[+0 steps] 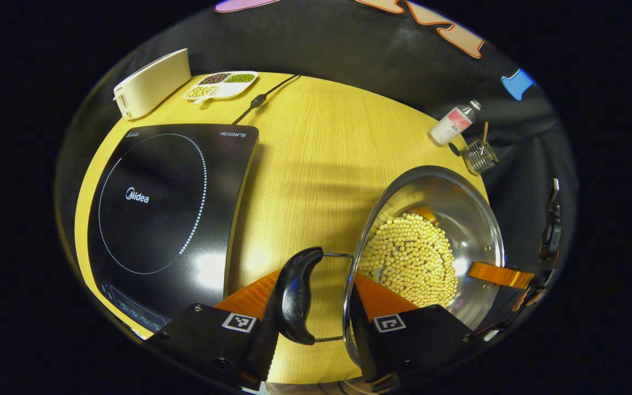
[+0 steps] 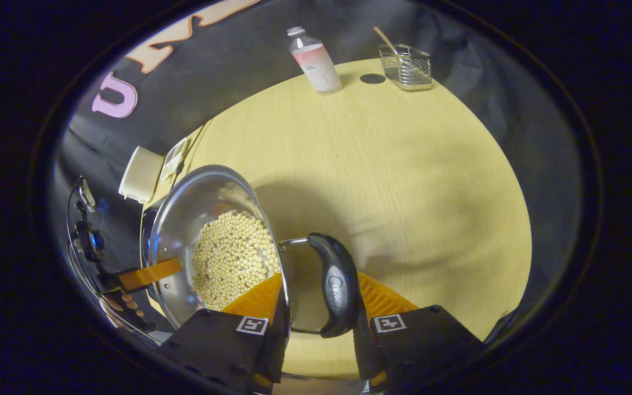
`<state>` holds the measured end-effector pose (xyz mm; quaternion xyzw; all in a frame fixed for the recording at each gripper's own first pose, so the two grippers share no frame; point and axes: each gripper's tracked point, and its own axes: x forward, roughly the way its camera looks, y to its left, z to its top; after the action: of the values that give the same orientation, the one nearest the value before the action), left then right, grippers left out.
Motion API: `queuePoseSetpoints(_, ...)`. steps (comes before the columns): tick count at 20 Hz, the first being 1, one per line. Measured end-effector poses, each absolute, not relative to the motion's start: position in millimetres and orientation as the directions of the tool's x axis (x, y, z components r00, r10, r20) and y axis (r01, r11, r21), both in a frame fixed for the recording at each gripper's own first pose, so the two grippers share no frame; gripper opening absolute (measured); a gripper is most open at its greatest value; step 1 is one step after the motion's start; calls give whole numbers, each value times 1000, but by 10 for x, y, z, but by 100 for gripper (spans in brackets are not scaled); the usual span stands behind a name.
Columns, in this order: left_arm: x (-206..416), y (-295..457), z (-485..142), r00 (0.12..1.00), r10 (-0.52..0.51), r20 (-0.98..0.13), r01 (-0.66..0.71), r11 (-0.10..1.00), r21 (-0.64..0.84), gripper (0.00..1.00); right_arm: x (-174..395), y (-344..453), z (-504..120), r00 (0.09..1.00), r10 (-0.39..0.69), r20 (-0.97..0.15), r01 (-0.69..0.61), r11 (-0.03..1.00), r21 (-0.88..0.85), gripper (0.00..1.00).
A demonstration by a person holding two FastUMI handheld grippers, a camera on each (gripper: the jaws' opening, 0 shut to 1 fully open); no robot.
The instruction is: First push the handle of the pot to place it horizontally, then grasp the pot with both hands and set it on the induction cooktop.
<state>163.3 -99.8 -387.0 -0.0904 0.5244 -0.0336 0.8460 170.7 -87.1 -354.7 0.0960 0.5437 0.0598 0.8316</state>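
A steel pot [image 1: 458, 208] holding yellow beans [image 1: 409, 258] hangs just above the wooden table [image 1: 316, 148], right of the black induction cooktop [image 1: 162, 203]. My left gripper [image 1: 313, 299] is shut across the pot's black left handle [image 1: 297, 296] and rim, with one finger inside the pot. In the right gripper view, my right gripper [image 2: 319, 299] clamps the other black handle [image 2: 338, 285] and the pot's [image 2: 184, 219] rim the same way. Each view shows the other gripper's finger at the far rim [image 1: 505, 274] [image 2: 148, 274].
A white appliance [image 1: 151, 82] and a divided dish of beans [image 1: 220, 85] stand behind the cooktop, with a black cord [image 1: 261, 99] beside them. A bottle [image 2: 316, 60] and a wire basket [image 2: 406, 66] sit at the table's far edge.
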Motion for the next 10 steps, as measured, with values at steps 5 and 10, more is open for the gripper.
queuePoseSetpoints(5, 1539, -687, -3629, 452, -186, -872, 30, 981, -193, 65, 1471, -534, -3297, 450, 179, -875, 36, 975, 218, 55)
queuePoseSetpoints(10, 1524, -41, -3380, 481, -194, -855, 69, 981, -183, 65, 1203, 91, -3189, 469, 174, -866, 59, 972, 227, 55)
